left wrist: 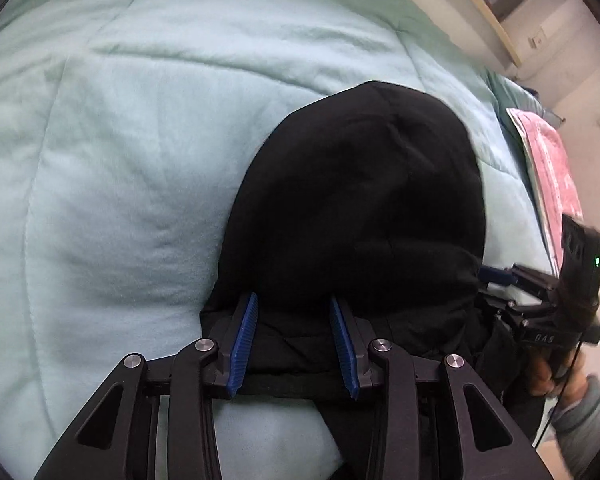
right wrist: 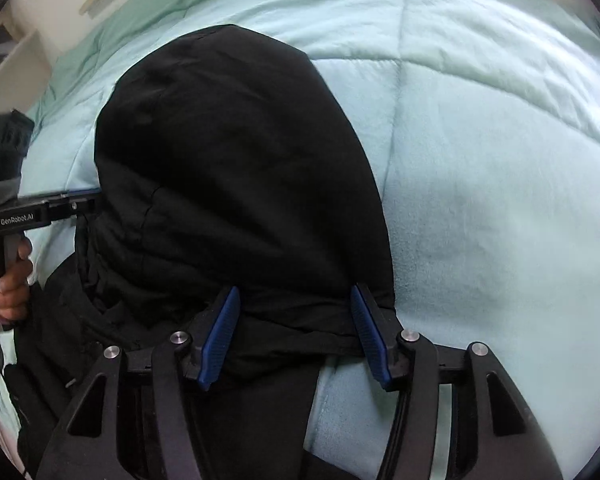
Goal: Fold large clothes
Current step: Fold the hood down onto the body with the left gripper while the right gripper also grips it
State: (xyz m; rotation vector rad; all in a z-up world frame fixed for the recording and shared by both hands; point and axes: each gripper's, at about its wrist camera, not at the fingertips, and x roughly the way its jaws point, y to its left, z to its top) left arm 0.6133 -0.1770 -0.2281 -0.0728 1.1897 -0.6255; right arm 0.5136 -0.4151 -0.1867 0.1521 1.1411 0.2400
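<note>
A black garment (left wrist: 360, 200) lies folded in a rounded heap on a pale green quilt (left wrist: 120, 160); it also shows in the right wrist view (right wrist: 236, 168). My left gripper (left wrist: 294, 304) is open, its blue pads on either side of the garment's near edge, which lies between them. My right gripper (right wrist: 294, 296) is open the same way over the near edge, the pads apart. Each gripper shows in the other's view, the right one (left wrist: 496, 276) at the garment's right side, the left one (right wrist: 80, 196) at its left side.
The quilt (right wrist: 500, 200) covers the bed all around the garment. A pink patterned cloth (left wrist: 552, 172) lies at the bed's right edge. A wooden bed rail (left wrist: 488, 12) and wall are beyond. White shelving (right wrist: 16, 60) stands at the left.
</note>
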